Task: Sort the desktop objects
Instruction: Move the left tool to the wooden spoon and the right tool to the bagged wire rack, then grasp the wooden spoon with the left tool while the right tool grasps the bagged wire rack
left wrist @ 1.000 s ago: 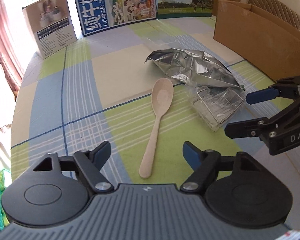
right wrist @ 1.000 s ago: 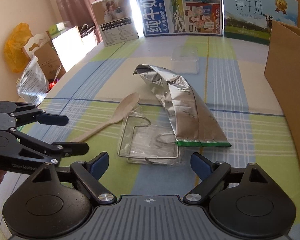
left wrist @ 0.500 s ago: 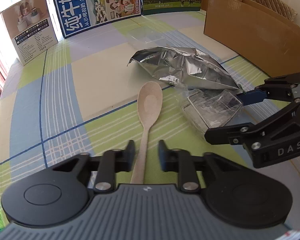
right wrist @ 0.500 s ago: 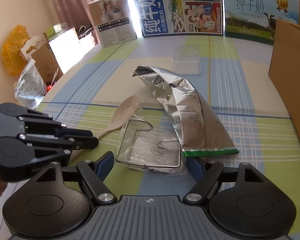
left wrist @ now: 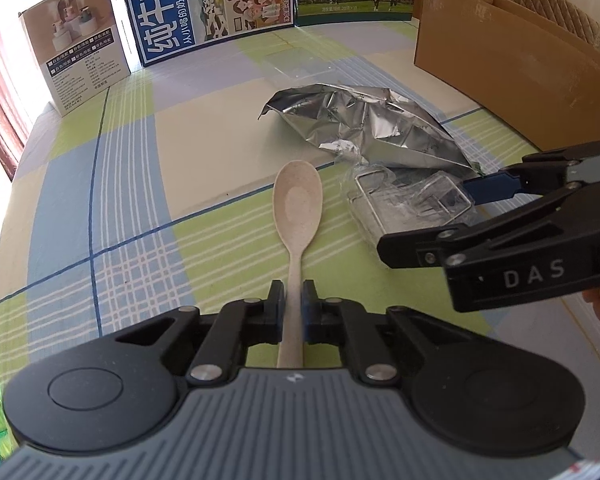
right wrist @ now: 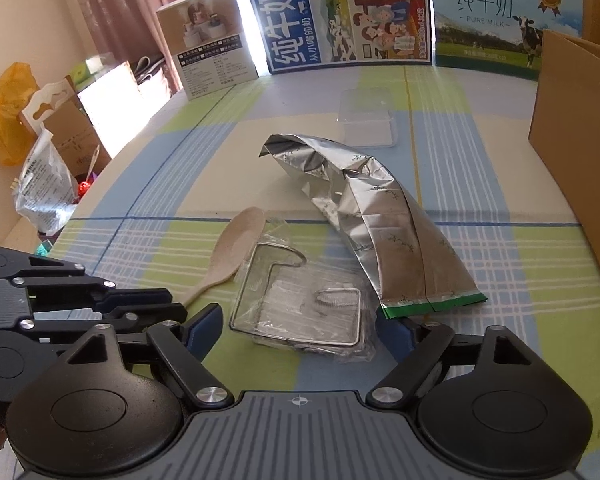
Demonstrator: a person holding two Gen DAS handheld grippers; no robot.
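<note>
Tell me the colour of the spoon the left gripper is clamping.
The spoon is pale beige with faint speckles, plain and unpatterned; the left wrist view shows it best.

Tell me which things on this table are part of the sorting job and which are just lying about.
Part of the job:
- spoon, clamped by its handle in the left hand-held gripper
- wire rack in plastic wrap, in front of the open right hand-held gripper
- foil bag
- clear plastic tray

Just lying about:
- milk cartons
- white box
- cardboard box
- tablecloth
</note>
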